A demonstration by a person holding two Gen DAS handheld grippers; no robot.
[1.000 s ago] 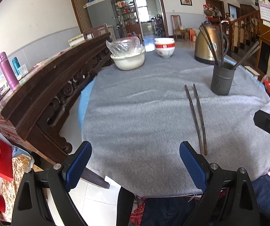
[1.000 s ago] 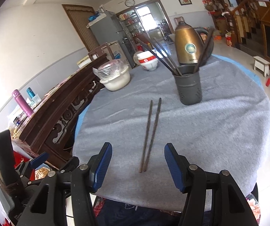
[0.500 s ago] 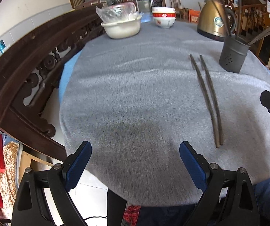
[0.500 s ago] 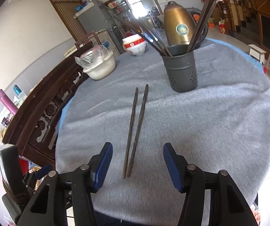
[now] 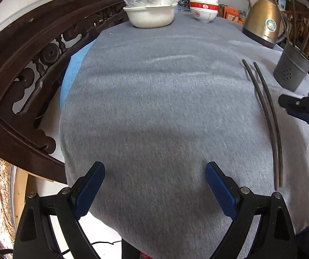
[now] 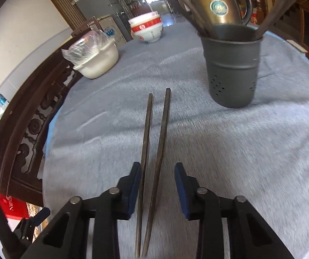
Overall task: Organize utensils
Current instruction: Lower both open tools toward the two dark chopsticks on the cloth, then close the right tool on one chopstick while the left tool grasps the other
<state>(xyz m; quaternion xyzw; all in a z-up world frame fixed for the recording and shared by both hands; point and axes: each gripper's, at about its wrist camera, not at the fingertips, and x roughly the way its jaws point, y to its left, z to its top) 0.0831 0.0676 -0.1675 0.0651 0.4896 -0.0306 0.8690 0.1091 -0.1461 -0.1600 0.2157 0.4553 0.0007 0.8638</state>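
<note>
On grey tablecloth (image 5: 165, 108): chopsticks (image 6: 154, 151) between closing, not gripping right tool (image 6: 157, 181); left tool (image 5: 154, 185) wide, empty.

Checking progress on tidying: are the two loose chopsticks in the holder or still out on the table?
Out: the chopsticks lie flat on the grey cloth, beside the holder.

Table: round, covered by a grey cloth (image 5: 154, 108).
Near right: two dark chopsticks (image 6: 154, 151) lie side by side on the cloth.
Right, farther: grey holder (image 6: 232, 64) stands upright.
Far right: brass kettle (image 5: 262, 23).
Far centre: stacked red-and-white bowls (image 5: 203, 10).
Far left: white basin (image 5: 150, 16) under plastic film.
</note>
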